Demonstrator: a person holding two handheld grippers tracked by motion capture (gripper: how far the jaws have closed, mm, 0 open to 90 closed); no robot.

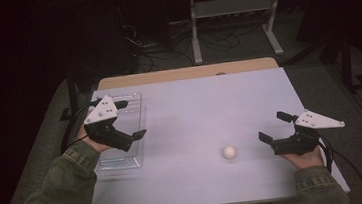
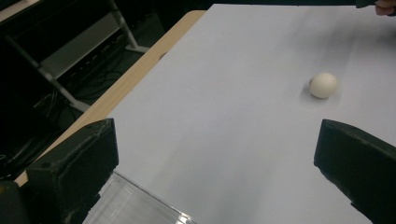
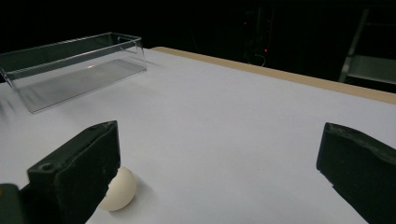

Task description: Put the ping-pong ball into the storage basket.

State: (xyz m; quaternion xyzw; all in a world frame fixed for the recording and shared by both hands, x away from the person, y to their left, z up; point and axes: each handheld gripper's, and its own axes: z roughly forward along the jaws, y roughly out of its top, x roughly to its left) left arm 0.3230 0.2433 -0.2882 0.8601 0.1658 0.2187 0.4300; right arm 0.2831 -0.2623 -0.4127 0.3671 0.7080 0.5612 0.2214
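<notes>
Clear tray (image 1: 122, 138) on bench (image 1: 194, 100): nothing visible inside. White ball (image 1: 229, 152) on bench beside right gripper (image 1: 272, 128). Left gripper (image 1: 130, 119) above tray. Both jaws open, holding nothing.

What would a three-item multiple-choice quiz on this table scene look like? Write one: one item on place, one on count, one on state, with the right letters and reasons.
1. Where is the white ball?
A. in the clear tray
B. on the table, nearer the right gripper
C. held by the left gripper

2. How many balls lie on the table?
A. one
B. two
C. three

3. How do the right gripper jaws stand?
A. shut on the ball
B. shut, empty
C. open

Key: B, the ball lies apart from the clear tray; A, a single ball shows; C, jaws wide apart, nothing between them.
</notes>
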